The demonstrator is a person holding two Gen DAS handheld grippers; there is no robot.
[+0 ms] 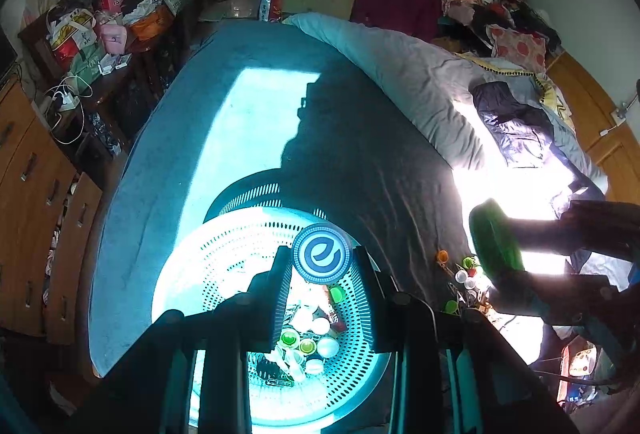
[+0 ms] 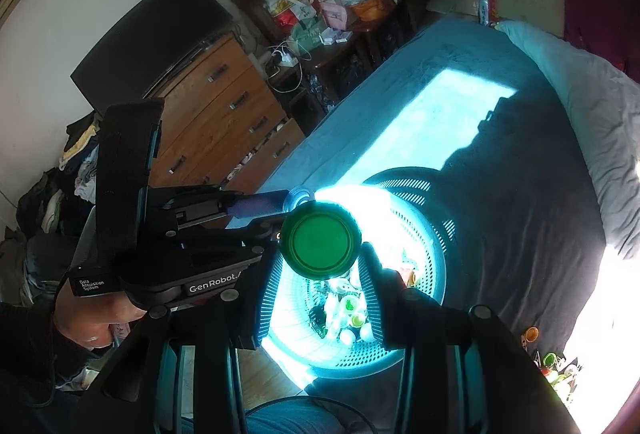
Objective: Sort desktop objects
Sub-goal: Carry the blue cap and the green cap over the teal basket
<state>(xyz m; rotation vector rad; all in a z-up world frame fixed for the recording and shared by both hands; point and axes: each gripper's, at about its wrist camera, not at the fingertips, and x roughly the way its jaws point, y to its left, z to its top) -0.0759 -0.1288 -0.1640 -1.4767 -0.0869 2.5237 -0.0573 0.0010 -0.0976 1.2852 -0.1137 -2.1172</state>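
Two handheld grippers hang over a perforated teal basket point(image 1: 224, 254) on a bed. The left gripper point(image 1: 322, 254) grips a round blue badge point(image 1: 322, 254); the right gripper point(image 2: 320, 246) grips a green lid point(image 2: 320, 242). Both seem ready to drop in: next, lower and release inside the rim. Loose caps point(image 1: 464, 274) wait to the right; far bedspread point(image 1: 240, 74) lies open.

A pale teal perforated basket point(image 1: 224, 266) sits on a teal blue blanket point(image 1: 168, 138). One black gripper point(image 1: 322, 262) holds a round blue and white disc point(image 1: 321, 253) with a swirl mark; the other point(image 2: 320, 246) holds a bright green lid point(image 2: 320, 240). Nearby lie small green, orange and white caps point(image 1: 460, 272).
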